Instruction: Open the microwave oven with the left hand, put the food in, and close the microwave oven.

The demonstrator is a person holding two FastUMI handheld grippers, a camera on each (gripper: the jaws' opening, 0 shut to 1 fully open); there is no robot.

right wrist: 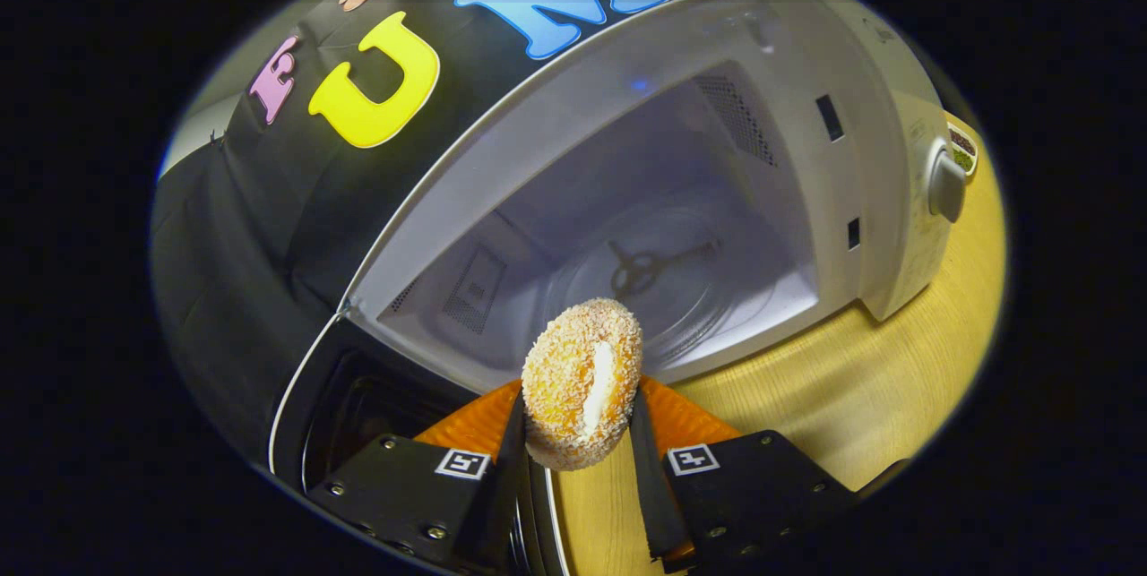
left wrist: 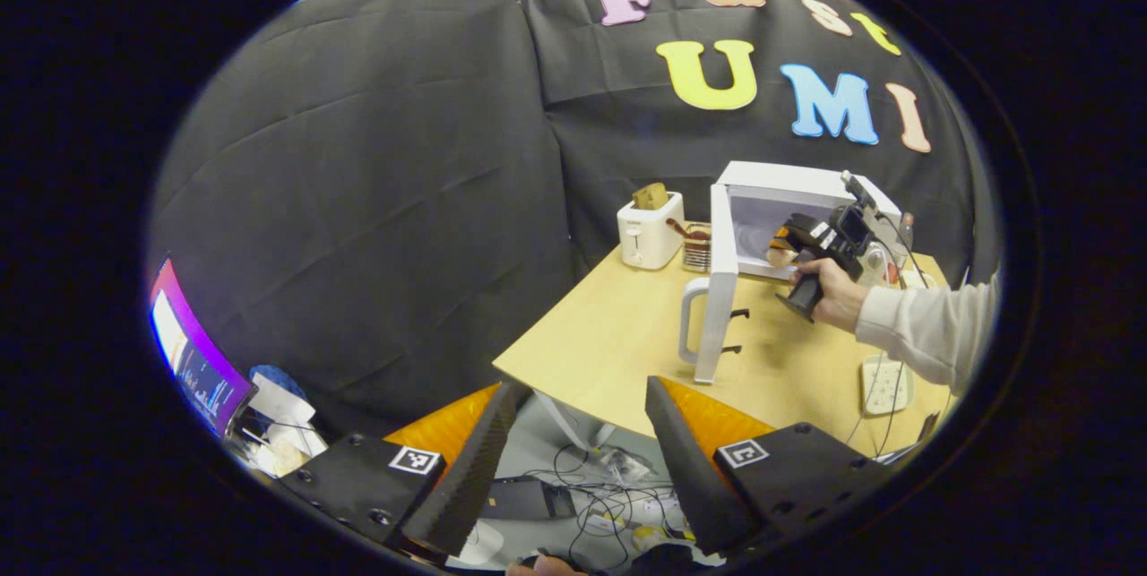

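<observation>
Two grippers are in your hands, and the microwave oven [left wrist: 789, 218] stands open on a pale wooden table [left wrist: 618, 343] against the black cloth wall.

In the right gripper view, your right gripper [right wrist: 578, 433] clamps a doughnut [right wrist: 582, 383] between its two fingers. It is a ring coated in pale crumbs, standing on edge with its hole facing the camera. It hangs just in front of the oven's mouth, above the table edge and the lower lip of the opening. Behind it the oven cavity [right wrist: 627, 227] is white and lit, with a round glass turntable [right wrist: 663, 276] on the floor. Nothing lies on the turntable. A round knob [right wrist: 945, 186] sits on the control panel at the right of the opening.

In the left gripper view, your left gripper [left wrist: 582, 433] is held low and well back from the table, over cables on the floor. Its fingers are spread apart with nothing between them. Farther off, the oven door [left wrist: 717, 289] is swung fully out to the left, its handle [left wrist: 688, 321] facing you. Your other hand [left wrist: 829, 289], in a pale sleeve, holds the right gripper at the opening. Beside the oven on its left stands a white toaster [left wrist: 650, 231] with a slice of bread in its slot, and between them a small wire basket [left wrist: 696, 245] holds brown items too small to tell apart. A white power strip [left wrist: 885, 383] lies on the table near your sleeve.
</observation>
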